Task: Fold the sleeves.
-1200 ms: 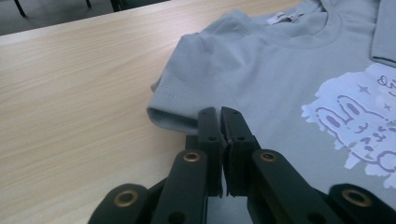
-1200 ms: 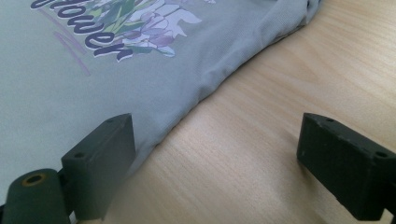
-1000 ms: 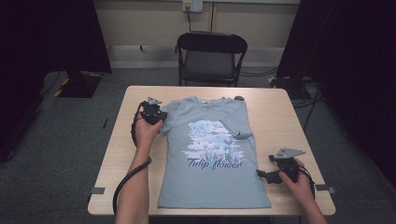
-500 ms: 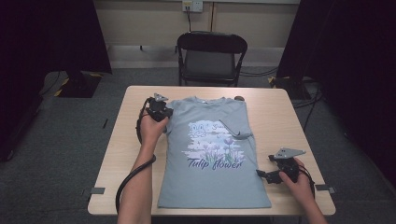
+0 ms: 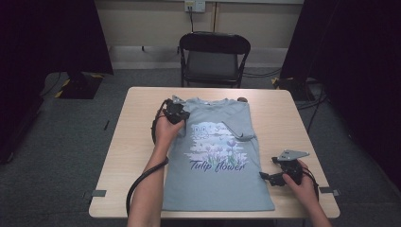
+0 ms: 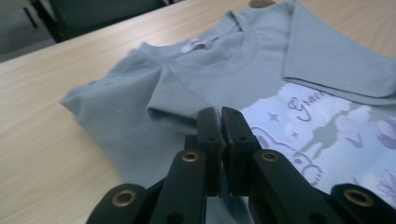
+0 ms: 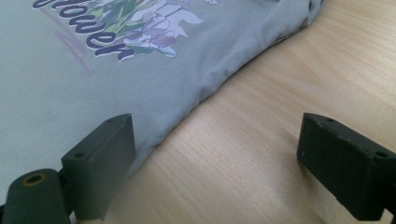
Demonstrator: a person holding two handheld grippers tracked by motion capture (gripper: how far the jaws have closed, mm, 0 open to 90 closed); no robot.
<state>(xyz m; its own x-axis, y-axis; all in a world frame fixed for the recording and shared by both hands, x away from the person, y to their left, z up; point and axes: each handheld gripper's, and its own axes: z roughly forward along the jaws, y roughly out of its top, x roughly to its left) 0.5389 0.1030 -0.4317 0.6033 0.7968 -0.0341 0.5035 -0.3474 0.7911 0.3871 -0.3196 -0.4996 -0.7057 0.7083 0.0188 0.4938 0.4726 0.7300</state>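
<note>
Left tool, pinched on the sleeve, should draw it flat toward 3 o'clock over the shirt; right tool waits wide.

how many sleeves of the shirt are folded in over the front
2. The left sleeve lies folded in by the collar, just ahead of the shut left tongs. The right sleeve is folded across the print's upper right corner. Nothing more seems hidden.

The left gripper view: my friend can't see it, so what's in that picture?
A shut black claw points at a grey T-shirt lying on a wooden table. One sleeve is folded over, just beyond the claw's tips, near the shirt's pale print.
</note>
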